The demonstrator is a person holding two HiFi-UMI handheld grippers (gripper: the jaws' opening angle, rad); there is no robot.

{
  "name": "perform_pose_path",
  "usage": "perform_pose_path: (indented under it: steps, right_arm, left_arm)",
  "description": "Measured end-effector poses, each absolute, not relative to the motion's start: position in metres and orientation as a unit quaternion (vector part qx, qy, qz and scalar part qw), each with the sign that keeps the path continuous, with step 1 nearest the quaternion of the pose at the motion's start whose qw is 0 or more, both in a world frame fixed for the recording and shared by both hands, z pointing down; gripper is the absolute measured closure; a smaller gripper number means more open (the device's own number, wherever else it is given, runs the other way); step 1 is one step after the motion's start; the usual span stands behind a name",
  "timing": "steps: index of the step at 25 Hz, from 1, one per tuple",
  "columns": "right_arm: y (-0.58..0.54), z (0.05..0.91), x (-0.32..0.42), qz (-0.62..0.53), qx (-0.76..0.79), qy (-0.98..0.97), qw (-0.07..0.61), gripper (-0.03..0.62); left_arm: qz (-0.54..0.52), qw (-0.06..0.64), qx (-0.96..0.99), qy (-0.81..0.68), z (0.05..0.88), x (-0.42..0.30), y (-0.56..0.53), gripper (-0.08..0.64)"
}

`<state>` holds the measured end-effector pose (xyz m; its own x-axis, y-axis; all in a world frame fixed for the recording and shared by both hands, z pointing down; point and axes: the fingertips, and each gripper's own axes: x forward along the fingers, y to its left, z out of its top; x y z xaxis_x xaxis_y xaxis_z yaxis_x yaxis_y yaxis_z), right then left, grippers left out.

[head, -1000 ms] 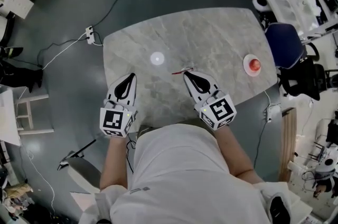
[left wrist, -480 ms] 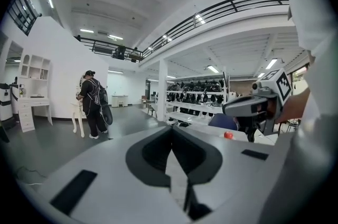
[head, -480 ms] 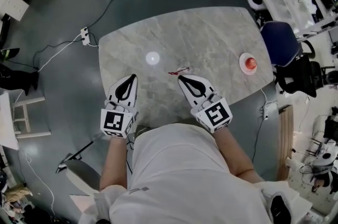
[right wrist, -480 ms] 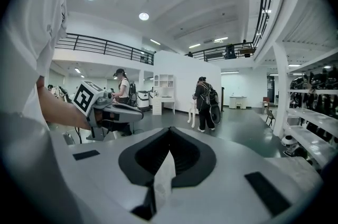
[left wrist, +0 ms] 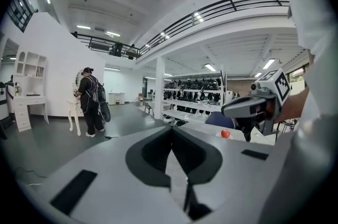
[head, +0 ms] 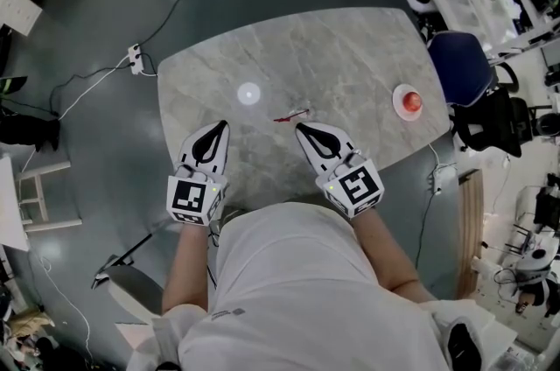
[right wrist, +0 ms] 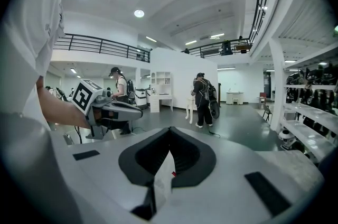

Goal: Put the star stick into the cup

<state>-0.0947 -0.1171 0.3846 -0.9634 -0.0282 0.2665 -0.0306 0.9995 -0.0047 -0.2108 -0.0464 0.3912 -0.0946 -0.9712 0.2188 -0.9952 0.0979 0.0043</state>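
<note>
Left hand-held gripper (head: 217, 127) is hovering over the near edge of the tabletop (head: 350, 54) with its jaws pressed together and nothing in them, and the white cup (head: 249, 94) is sitting a bit beyond it, toward the middle. The star stick (head: 290, 115) is lying flat on the tabletop to the right of the cup, not touching it. It's just past the tips of the right hand-held gripper (head: 299, 128), which is also closed up and not gripping anything. Way over by the right edge, a round red thing (head: 409, 101) is resting on a little white dish (head: 396, 94).
</note>
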Motion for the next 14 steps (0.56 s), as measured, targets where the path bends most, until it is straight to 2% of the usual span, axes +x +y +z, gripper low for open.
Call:
perform_pose_path:
  steps: [14]
  right_arm:
    - [-0.1255, 0.3925, -0.0952, 0.01, 0.022, -0.991, 0.135, 0.583]
  left_arm:
    - [0.079, 0.087, 0.669, -0.734, 0.3973, -0.2141, -0.0518, 0.557]
